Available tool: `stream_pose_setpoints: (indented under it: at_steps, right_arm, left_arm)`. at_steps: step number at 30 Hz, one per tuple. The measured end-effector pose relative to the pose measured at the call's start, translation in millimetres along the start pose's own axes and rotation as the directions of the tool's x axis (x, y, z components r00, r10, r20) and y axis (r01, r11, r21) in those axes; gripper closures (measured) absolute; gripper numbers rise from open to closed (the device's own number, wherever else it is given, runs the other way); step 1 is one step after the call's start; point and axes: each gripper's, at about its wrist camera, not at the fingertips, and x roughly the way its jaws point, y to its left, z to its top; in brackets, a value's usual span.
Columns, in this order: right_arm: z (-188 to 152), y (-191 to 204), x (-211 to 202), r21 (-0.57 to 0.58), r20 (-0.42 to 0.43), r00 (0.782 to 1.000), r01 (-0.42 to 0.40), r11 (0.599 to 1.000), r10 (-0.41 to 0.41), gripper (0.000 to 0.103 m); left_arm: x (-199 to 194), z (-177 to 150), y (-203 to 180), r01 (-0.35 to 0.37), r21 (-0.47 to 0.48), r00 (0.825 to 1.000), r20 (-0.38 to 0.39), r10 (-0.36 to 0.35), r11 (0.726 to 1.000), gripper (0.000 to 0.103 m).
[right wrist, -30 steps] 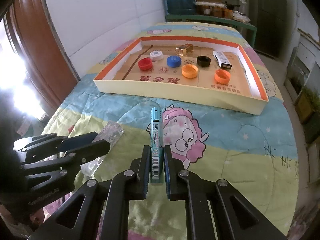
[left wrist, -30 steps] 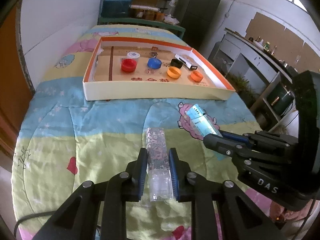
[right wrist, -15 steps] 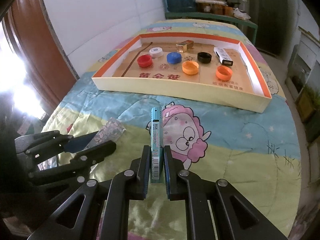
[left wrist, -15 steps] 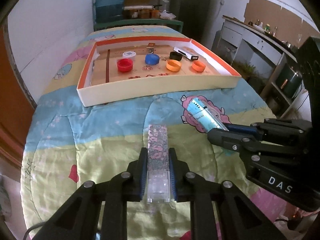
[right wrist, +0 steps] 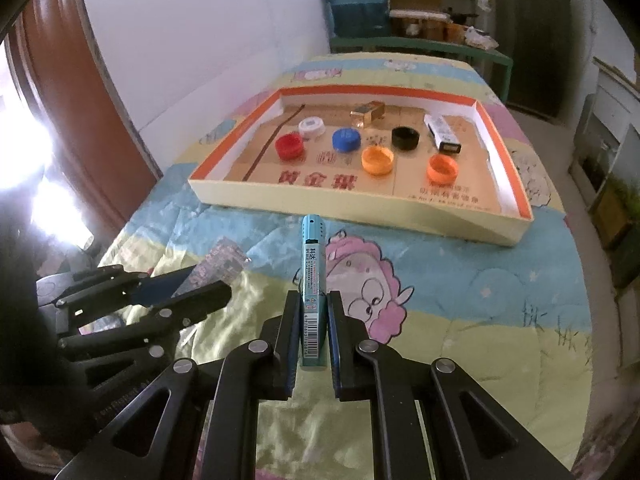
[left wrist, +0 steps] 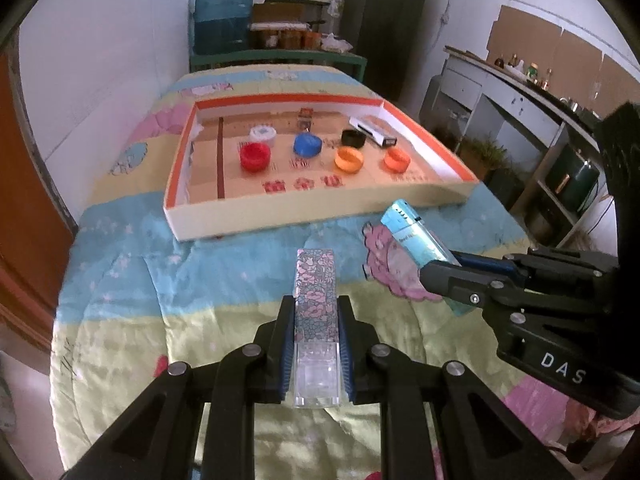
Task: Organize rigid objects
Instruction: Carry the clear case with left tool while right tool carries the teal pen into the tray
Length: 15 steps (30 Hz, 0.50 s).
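Lighters fill both grippers: the left gripper (left wrist: 316, 344) clamps a floral-patterned lighter (left wrist: 315, 304) with a clear base, low in the centre of the left wrist view, and the right gripper (right wrist: 313, 332) clamps a slim teal lighter (right wrist: 312, 280) with a barcode label, low in the centre of the right wrist view. Both lighters point toward a shallow cardboard box (right wrist: 352, 210) with an orange inner rim, which lies across the middle of each frame.

Inside the box sit bottle caps, apart from one another — a red cap (right wrist: 290, 146), white cap (right wrist: 312, 126), blue cap (right wrist: 346, 139), black cap (right wrist: 405, 137) and two orange caps (right wrist: 377, 161) — plus a small gold box (right wrist: 367, 112) and a white-and-black lighter (right wrist: 442, 133) toward the upper right of the box.

Everything rests on a cartoon-print quilt (right wrist: 460, 288) in blue, yellow and pink that covers the surface. At the top of the frames stand a blue water jug (left wrist: 224, 16), cluttered shelves (left wrist: 292, 12) and a dark refrigerator (left wrist: 384, 20). A white wall runs along the left, with a brown wooden door (right wrist: 80, 92) at the left edge — glare washes out the area beside it. A grey counter (left wrist: 520, 92) lines the right side of the left wrist view.
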Motion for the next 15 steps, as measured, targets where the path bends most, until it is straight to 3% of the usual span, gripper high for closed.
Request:
stream_pose_setpoints:
  at_steps: [15]
  right_arm:
    - [45.3, -10.4, -13.9, -0.011, 0.081, 0.996, 0.026, 1.0, -0.025, 0.09]
  left_arm:
    - [-12.9, 57.9, 21.8, 0.0, -0.03, 0.994, 0.106, 0.003, 1.0, 0.083]
